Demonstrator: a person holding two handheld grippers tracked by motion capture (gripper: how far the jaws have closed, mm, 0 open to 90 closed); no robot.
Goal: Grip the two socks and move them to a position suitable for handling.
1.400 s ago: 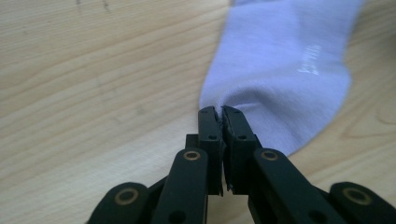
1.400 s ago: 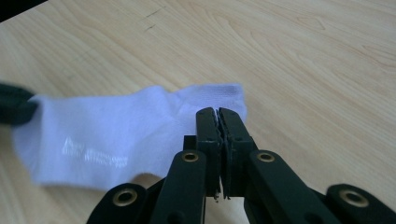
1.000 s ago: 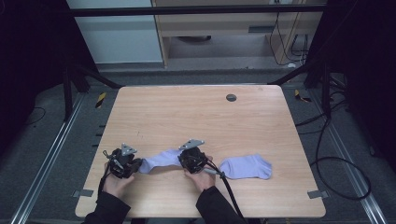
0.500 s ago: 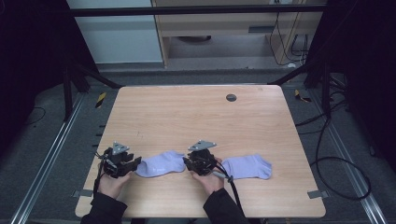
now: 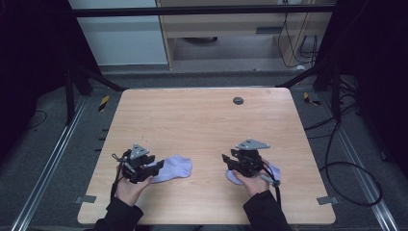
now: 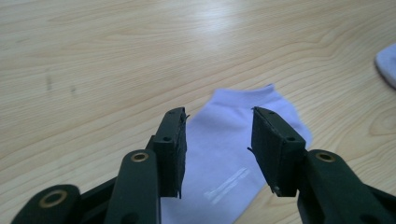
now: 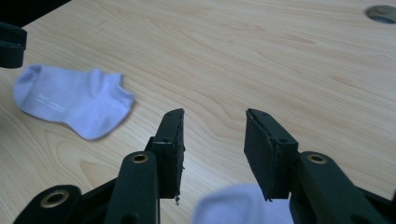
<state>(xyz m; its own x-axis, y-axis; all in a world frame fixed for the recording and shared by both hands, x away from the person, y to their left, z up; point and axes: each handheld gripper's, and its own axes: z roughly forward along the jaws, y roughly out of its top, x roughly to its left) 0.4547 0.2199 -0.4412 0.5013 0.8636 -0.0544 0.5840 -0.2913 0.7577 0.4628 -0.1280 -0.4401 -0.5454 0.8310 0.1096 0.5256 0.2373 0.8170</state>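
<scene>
Two pale lilac ankle socks lie on the wooden table (image 5: 202, 120). The left sock (image 5: 174, 169) rests flat near the front edge, and my left gripper (image 5: 157, 167) stands open at its left end. In the left gripper view that sock (image 6: 224, 154) lies on the wood under the open left gripper (image 6: 217, 114). The right sock (image 5: 272, 171) is mostly hidden under the right hand. My right gripper (image 5: 227, 162) is open above its near end and points left. In the right gripper view the right sock (image 7: 238, 207) is a blur below the open right gripper (image 7: 214, 114), with the left sock (image 7: 70, 100) farther off.
A round dark cable hole (image 5: 238, 100) sits near the table's far edge, also seen as the hole (image 7: 383, 13) at top right. Bare wood spreads across the middle and back. Dark frame posts and cables surround the table.
My right gripper has moved right, away from the left sock to over the right sock. The left gripper shifted slightly right toward the left sock, which now lies loose.
</scene>
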